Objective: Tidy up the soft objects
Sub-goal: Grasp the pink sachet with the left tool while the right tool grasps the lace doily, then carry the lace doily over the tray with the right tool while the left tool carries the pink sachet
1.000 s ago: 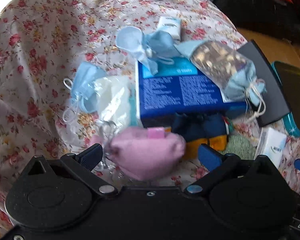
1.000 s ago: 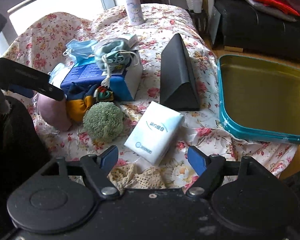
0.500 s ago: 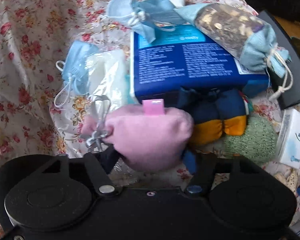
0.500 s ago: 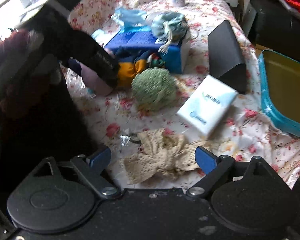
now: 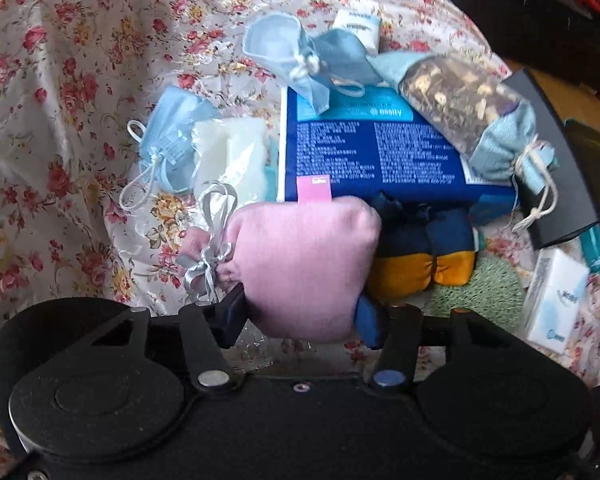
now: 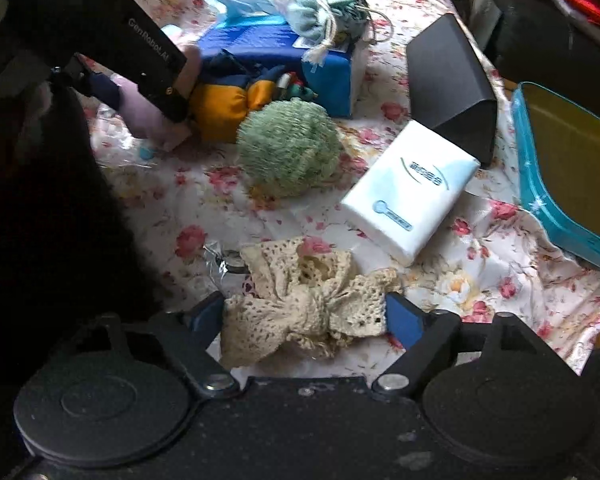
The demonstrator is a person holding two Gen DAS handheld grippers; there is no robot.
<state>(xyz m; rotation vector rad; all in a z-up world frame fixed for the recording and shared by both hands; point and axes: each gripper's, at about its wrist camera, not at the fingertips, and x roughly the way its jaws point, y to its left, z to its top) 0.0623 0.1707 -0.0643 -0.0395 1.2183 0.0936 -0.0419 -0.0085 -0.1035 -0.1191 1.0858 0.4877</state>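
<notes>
We had the left gripper [image 5: 298, 314] jaws clenched on the pink pouch [image 5: 300, 264], just above the surface beside the blue box [image 5: 376, 156]. The right gripper [image 6: 304, 316] jaws stood spread around the lace cloth [image 6: 304, 304], not yet closed. We judged the pickup step in hand; next, carrying both toward the teal tray [image 6: 540, 184].

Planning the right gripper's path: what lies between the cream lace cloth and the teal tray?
In the right wrist view, the white tissue pack lies between cream lace cloth and teal tray, on floral tablecloth.
</notes>
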